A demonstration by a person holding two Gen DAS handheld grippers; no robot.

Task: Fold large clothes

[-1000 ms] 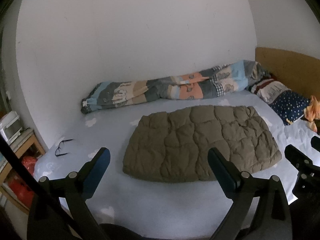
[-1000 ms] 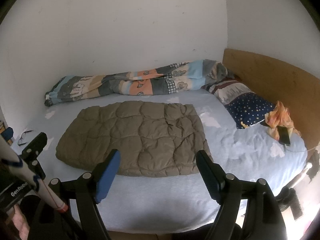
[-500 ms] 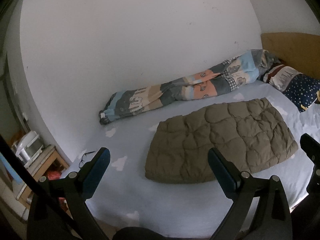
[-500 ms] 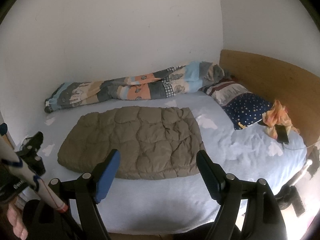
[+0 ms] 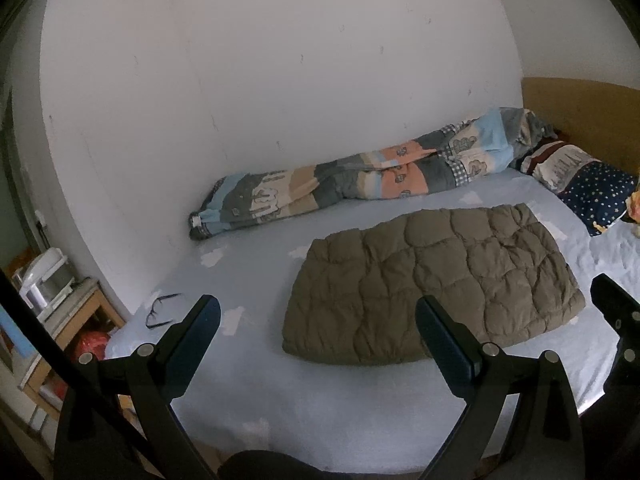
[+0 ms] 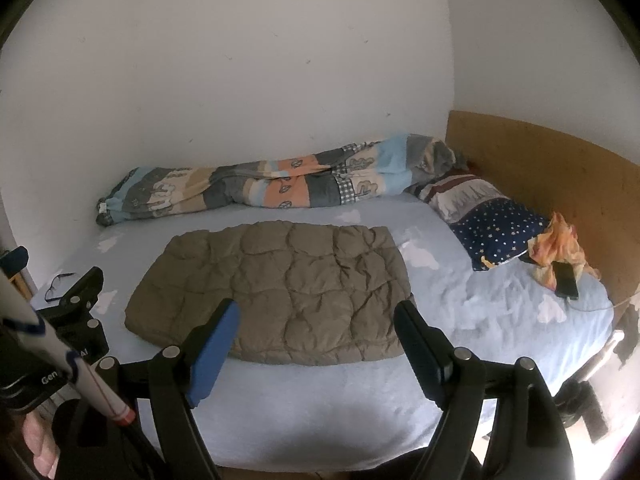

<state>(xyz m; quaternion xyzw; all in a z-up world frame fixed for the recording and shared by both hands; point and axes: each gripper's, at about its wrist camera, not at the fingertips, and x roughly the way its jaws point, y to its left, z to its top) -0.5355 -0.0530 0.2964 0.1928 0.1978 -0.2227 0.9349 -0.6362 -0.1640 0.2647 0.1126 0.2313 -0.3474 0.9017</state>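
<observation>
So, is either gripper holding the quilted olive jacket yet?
No: the left gripper and the right gripper both hang open and empty short of the folded quilted olive jacket.

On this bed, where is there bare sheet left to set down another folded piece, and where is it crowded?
Bare sheet runs along the near edge of the bed, in front of the folded olive quilted garment. More lies between it and the star-patterned pillow, and between it and the glasses. The wall side is taken by the rolled patterned duvet; the headboard corner holds pillows, orange cloth and phone.
</observation>
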